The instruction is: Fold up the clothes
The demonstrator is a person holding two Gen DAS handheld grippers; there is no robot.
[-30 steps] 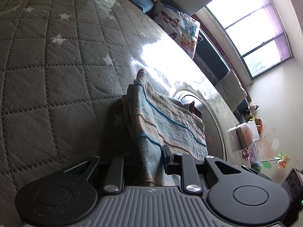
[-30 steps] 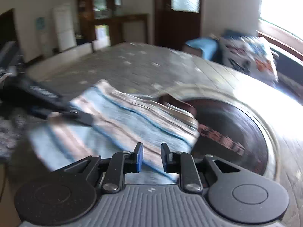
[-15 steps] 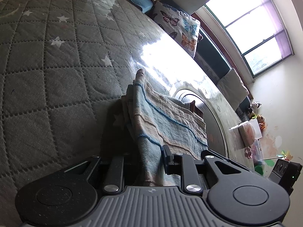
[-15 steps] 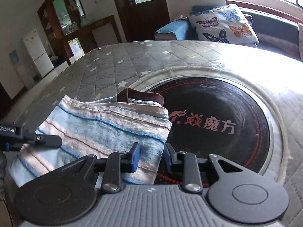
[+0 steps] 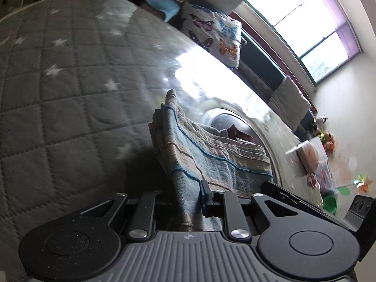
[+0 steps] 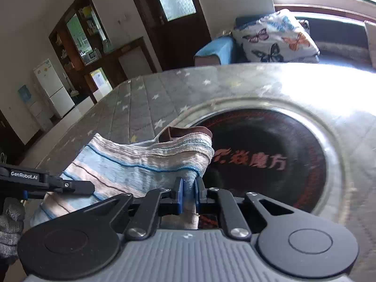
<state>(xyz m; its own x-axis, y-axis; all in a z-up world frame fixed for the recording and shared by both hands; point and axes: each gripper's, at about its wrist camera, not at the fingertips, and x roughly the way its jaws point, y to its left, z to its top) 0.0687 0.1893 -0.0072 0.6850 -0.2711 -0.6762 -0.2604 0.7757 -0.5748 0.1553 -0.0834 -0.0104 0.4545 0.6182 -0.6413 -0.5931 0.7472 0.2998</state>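
Right wrist view: right gripper (image 6: 187,191) pinches the striped garment's (image 6: 131,164) near-right corner, left gripper (image 5: 188,195) clamps the opposite end, cloth stretched lengthwise between them.

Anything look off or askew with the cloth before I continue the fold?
One thing: a brown piece pokes out past the top edge of the folded striped cloth, by the black round panel. Otherwise both grippers, left gripper and right gripper, pinch the cloth's near edge.
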